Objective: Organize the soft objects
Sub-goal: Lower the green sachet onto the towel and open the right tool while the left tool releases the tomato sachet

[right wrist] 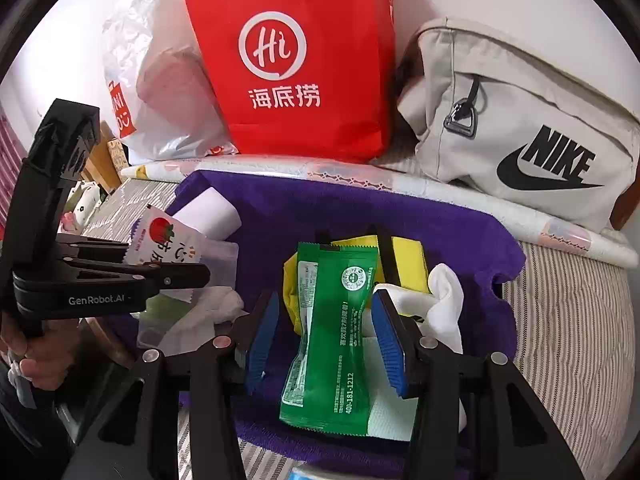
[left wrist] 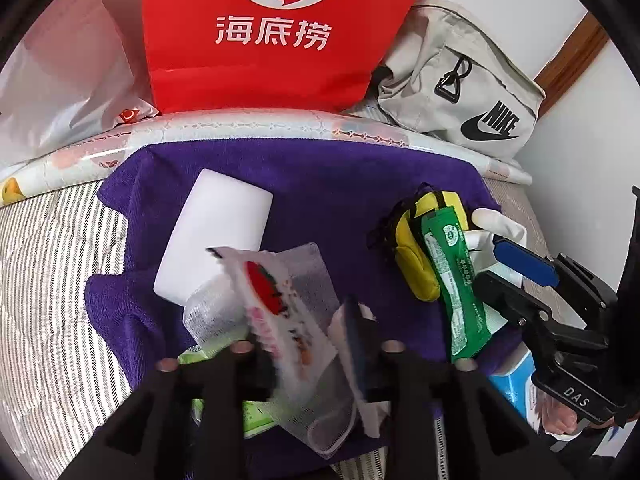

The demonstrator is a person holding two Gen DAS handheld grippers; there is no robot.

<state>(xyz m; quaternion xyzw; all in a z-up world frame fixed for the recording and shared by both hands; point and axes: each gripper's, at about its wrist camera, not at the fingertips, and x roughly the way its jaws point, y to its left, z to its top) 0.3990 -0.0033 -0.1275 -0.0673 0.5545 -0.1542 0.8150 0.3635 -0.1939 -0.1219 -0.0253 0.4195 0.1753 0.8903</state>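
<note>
A striped bed cover [right wrist: 568, 320] carries a purple towel [right wrist: 320, 204], walled in at the far side by a red paper bag [right wrist: 304, 60], a grey Nike pouch [right wrist: 520, 120] to its right and a crinkled white plastic bag [right wrist: 160, 80] to its left. On the towel's left lies a white foam block [left wrist: 216, 236], its long axis running near to far. The green sachet [right wrist: 332, 336] lies right of centre, long axis also near to far, overlapping a small yellow bag [right wrist: 404, 256] and a white sock [right wrist: 440, 300]. The right gripper [right wrist: 326, 340] straddles the sachet, its blue pads [right wrist: 388, 344] partly apart and clear of the wrapper. The left gripper [left wrist: 316, 344] stands over a tomato-print sachet [left wrist: 276, 312]; blur hides whether its fingers press on the packet.
</note>
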